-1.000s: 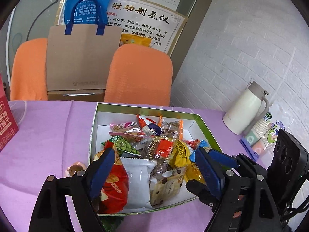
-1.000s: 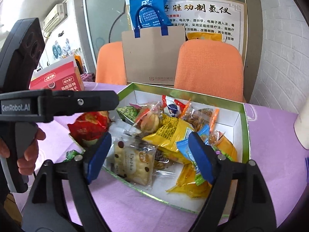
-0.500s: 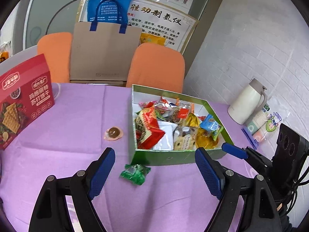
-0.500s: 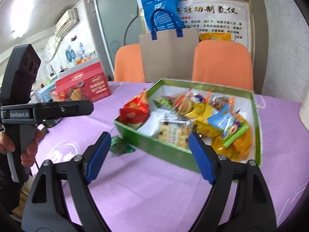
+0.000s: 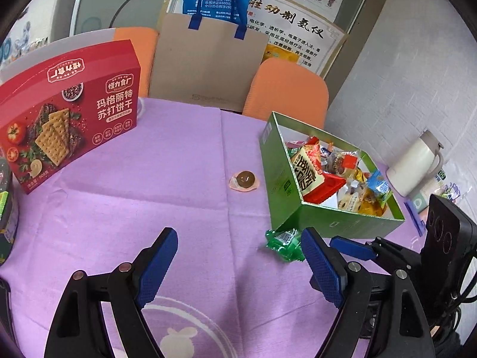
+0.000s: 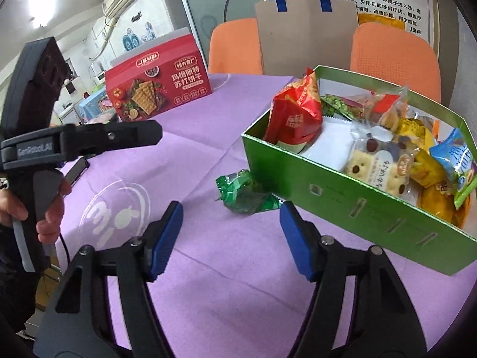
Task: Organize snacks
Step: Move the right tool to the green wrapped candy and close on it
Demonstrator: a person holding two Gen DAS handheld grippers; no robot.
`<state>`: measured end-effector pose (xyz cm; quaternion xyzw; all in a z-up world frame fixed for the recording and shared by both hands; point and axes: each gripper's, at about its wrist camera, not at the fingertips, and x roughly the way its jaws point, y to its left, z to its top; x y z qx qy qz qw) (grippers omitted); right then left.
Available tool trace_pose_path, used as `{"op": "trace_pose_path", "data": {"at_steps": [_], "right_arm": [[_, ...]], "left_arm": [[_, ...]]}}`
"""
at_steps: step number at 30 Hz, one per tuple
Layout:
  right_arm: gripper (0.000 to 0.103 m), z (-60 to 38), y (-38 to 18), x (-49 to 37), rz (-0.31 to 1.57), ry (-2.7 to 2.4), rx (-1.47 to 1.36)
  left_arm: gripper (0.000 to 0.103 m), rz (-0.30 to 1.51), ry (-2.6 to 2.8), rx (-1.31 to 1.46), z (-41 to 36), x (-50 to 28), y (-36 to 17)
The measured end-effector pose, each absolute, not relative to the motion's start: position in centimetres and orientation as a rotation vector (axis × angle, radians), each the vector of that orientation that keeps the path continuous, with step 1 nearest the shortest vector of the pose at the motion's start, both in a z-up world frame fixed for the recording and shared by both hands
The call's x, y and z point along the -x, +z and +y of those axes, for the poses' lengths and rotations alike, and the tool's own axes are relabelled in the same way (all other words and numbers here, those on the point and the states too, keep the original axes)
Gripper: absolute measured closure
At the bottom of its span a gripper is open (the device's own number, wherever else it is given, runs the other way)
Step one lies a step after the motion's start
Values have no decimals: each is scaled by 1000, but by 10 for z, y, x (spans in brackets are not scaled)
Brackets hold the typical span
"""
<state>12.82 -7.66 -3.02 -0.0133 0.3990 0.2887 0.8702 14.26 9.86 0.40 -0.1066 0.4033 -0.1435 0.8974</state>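
Note:
A green box [image 5: 281, 179] [image 6: 342, 197] full of mixed snack packets stands on the purple tablecloth. A green-wrapped snack [image 5: 283, 243] [image 6: 244, 192] lies on the cloth by the box's near corner. A small brown sweet in clear wrap [image 5: 244, 180] lies left of the box. My left gripper [image 5: 238, 264] is open and empty, hovering over bare cloth short of the green snack. My right gripper [image 6: 231, 235] is open and empty, just in front of the green snack. The left gripper also shows at the left of the right wrist view [image 6: 89, 140].
A red cracker box [image 5: 68, 119] [image 6: 158, 80] stands at the left. A white thermos [image 5: 417, 164] and paper cups sit right of the green box. Two orange chairs [image 5: 286, 92] and a brown paper bag [image 5: 208, 65] stand behind the table.
Both grippers have pulled back from over the green box and swung left. The cloth, the green snack and the cracker box have come into view. Both stay open.

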Motion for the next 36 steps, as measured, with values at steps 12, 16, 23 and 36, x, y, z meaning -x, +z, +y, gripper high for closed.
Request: {"op": "trace_pose_path", "data": {"at_steps": [12, 16, 23, 36], "right_arm": [[57, -57, -54, -156, 872, 554, 24], [70, -61, -54, -153, 869, 585, 11], [72, -80, -48, -130, 878, 604, 26], [71, -115, -44, -89, 889, 563, 35]], "left_arm": [[16, 847, -294, 201, 107, -147, -7], [16, 853, -294, 203, 107, -150, -9], [17, 884, -284, 244, 110, -173, -19], [35, 970, -326, 403, 85, -261, -52]]}}
